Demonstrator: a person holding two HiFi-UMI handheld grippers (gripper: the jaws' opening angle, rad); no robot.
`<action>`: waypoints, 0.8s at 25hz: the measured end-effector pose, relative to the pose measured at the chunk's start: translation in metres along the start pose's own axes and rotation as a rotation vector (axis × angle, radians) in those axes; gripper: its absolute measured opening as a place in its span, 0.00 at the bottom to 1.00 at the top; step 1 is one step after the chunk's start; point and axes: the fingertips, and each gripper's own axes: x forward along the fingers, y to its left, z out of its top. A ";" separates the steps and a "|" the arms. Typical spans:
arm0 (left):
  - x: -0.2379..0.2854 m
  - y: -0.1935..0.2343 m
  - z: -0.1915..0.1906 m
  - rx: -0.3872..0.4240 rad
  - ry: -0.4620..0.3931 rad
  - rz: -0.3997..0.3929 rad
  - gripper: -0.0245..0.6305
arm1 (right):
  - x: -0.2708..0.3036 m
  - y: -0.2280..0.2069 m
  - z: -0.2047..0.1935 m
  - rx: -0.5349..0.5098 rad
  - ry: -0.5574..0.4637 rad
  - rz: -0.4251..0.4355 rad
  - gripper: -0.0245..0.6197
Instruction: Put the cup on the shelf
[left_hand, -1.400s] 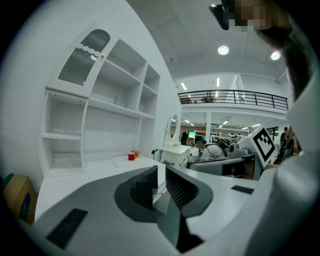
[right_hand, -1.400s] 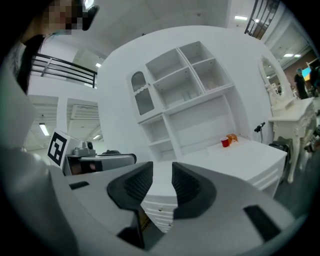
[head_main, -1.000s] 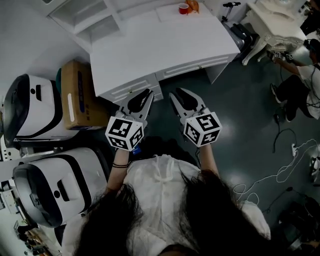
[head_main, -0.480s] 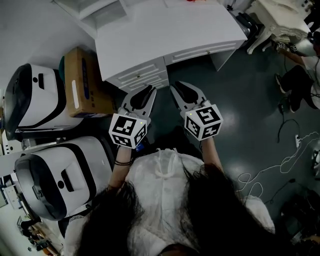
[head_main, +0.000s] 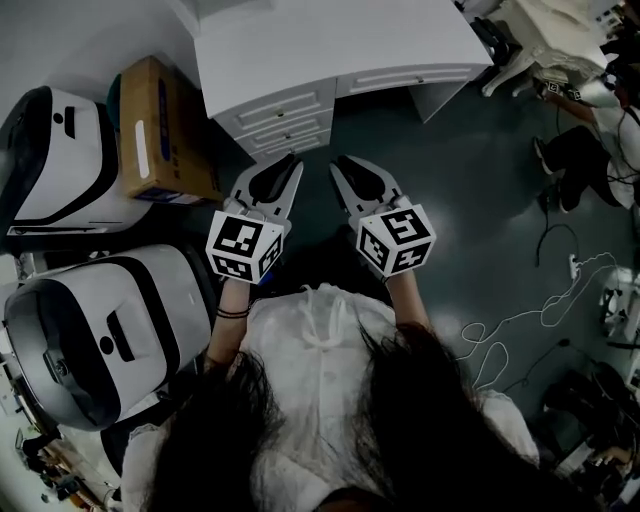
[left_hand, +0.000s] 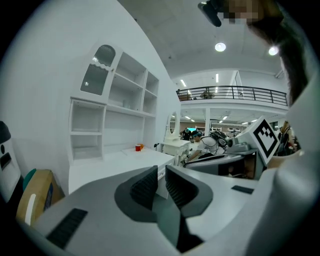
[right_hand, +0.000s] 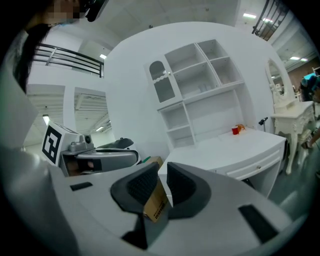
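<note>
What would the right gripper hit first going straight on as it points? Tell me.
Probably the white desk, at its drawer fronts, after open floor; the cardboard box sits just left of that line, and depth is unclear. The right gripper has just closed its jaws, nothing between them.

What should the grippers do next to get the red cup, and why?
Probably move closer to the desk first. The cup sits far off at its back, and the left gripper and right gripper are short of the desk and empty. The right gripper's jaws have just been closing on nothing, so they need opening later.
</note>
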 end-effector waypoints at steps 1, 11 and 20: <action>-0.009 -0.001 -0.002 -0.001 -0.005 -0.003 0.13 | -0.003 0.008 -0.004 -0.005 0.004 -0.003 0.14; -0.063 -0.011 -0.014 -0.013 -0.046 -0.024 0.13 | -0.025 0.065 -0.025 -0.062 0.021 -0.012 0.14; -0.082 -0.010 -0.007 -0.011 -0.081 -0.027 0.12 | -0.033 0.082 -0.025 -0.079 0.015 -0.025 0.14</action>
